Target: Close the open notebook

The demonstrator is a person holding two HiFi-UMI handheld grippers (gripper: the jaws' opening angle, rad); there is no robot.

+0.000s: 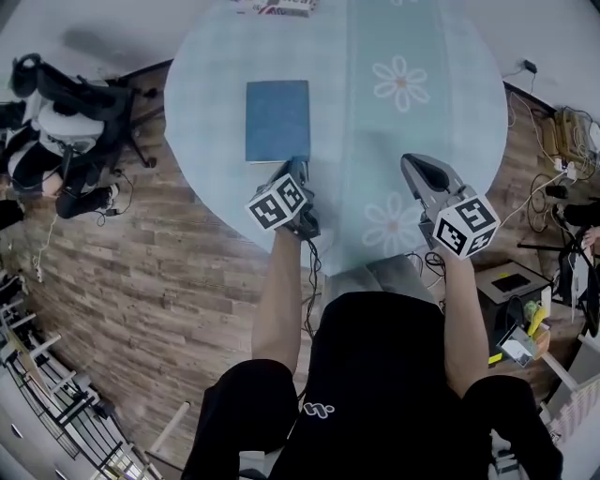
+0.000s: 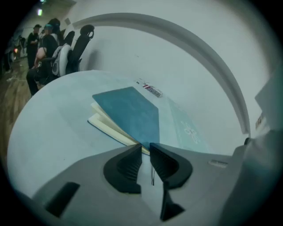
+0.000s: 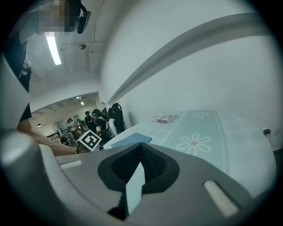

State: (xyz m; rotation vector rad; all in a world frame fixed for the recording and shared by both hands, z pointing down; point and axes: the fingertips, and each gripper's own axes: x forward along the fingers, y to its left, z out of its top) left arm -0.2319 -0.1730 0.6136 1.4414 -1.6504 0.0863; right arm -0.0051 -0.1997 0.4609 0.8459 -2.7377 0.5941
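A blue-covered notebook (image 1: 277, 120) lies cover up on the round table (image 1: 216, 56), which has a pale blue cloth. In the left gripper view the notebook (image 2: 130, 112) has its cover down over cream pages that fan slightly at the left edge. My left gripper (image 1: 299, 167) sits at the notebook's near right corner. Its jaws (image 2: 146, 145) stand a little apart, with only a thin dark strand in the gap. My right gripper (image 1: 414, 163) hovers over the table to the right, apart from the notebook (image 3: 131, 140). Its jaws (image 3: 140, 145) meet at the tips with nothing held.
A small printed pack (image 1: 281, 7) lies at the table's far edge. An office chair (image 1: 75, 112) and seated people are on the wooden floor to the left. Cables and boxes (image 1: 511, 281) crowd the floor on the right.
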